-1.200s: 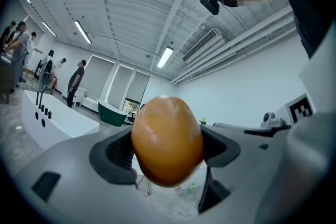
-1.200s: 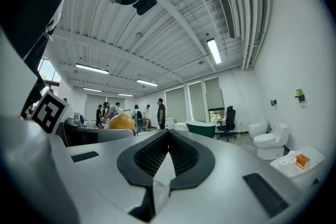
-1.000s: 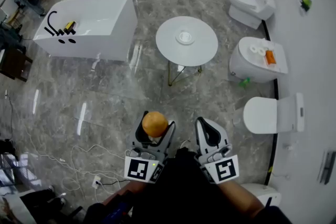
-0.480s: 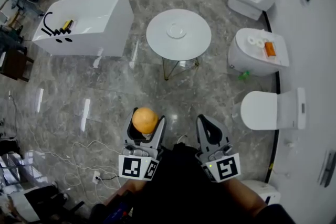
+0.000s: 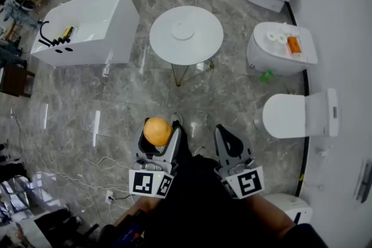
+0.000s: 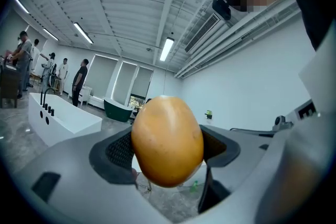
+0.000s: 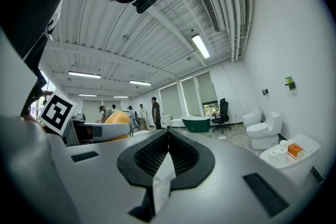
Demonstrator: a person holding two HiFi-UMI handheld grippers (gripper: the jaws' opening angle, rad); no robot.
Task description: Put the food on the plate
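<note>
Left gripper (image 5: 158, 136) jaws clamp the orange food (image 6: 167, 147), raised for carrying to the plate (image 5: 183, 32) on the table (image 5: 203, 50), well away; right gripper (image 5: 225, 136) jaws closed, empty.

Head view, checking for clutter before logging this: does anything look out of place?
Mildly: an orange packet and two paper rolls sit on a white toilet, and a green bottle is on the floor beside it.

Quantity of tools: two, the left tool (image 5: 159, 135) and the right tool (image 5: 224, 136). Quantity of food: one orange fruit (image 5: 157, 130). One plate (image 5: 182, 31), one round tabletop (image 5: 203, 48), one bathtub (image 5: 96, 38), two paper rolls (image 5: 271, 36).
</note>
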